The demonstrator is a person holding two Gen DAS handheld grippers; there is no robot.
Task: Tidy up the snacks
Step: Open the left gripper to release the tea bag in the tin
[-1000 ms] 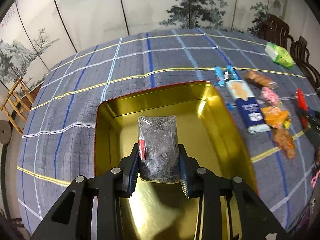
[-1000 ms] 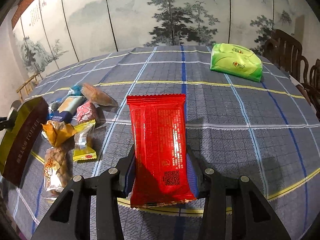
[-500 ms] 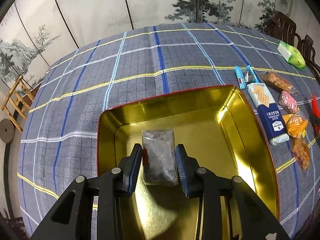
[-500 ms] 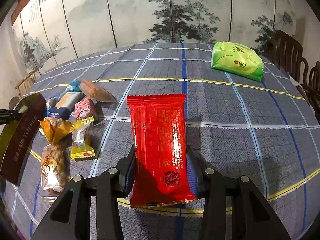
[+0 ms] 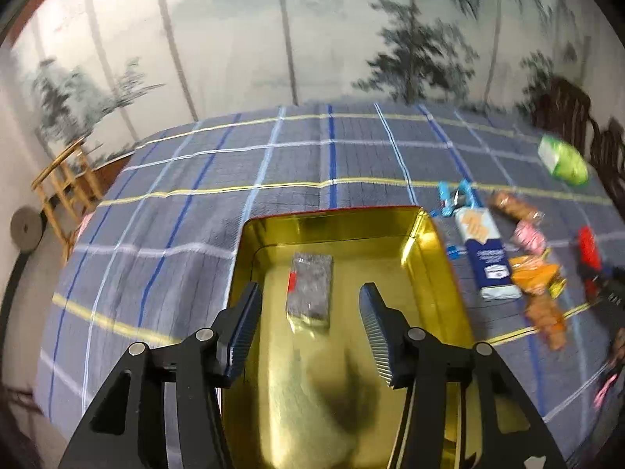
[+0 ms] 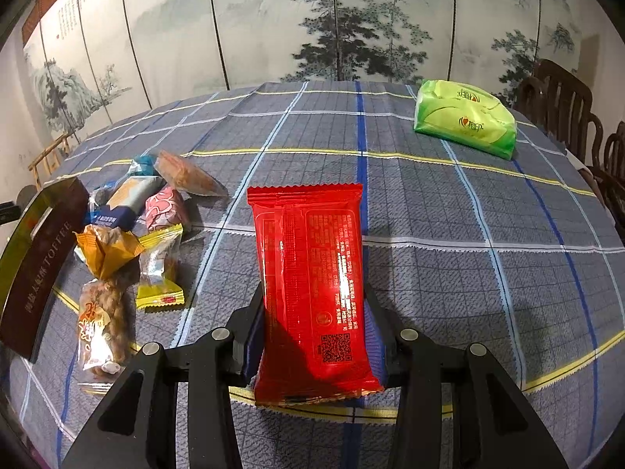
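A gold tin (image 5: 441, 258) with a red rim sits on the blue plaid tablecloth; its dark side shows in the right wrist view (image 6: 35, 269). A clear packet of dark snack (image 5: 310, 290) lies flat inside it. My left gripper (image 5: 310, 312) is open above the tin, with the packet lying free below its fingers. My right gripper (image 6: 312, 324) is shut on a red snack packet (image 6: 312, 285) and holds it upright above the cloth. Loose snacks lie right of the tin: a blue-and-white packet (image 5: 484, 258), a pink one (image 6: 166, 207), an orange one (image 6: 105, 248).
A green tissue pack (image 6: 465, 123) lies at the far right of the table. A yellow-edged clear packet (image 6: 158, 273) and a brown twist snack (image 6: 101, 324) lie near the tin. Dark wooden chairs (image 6: 562, 97) stand at the right, a painted screen behind.
My left gripper opened, let go of the dark snack packet into the tin, and drew back upward. My right gripper kept holding the red packet almost still.
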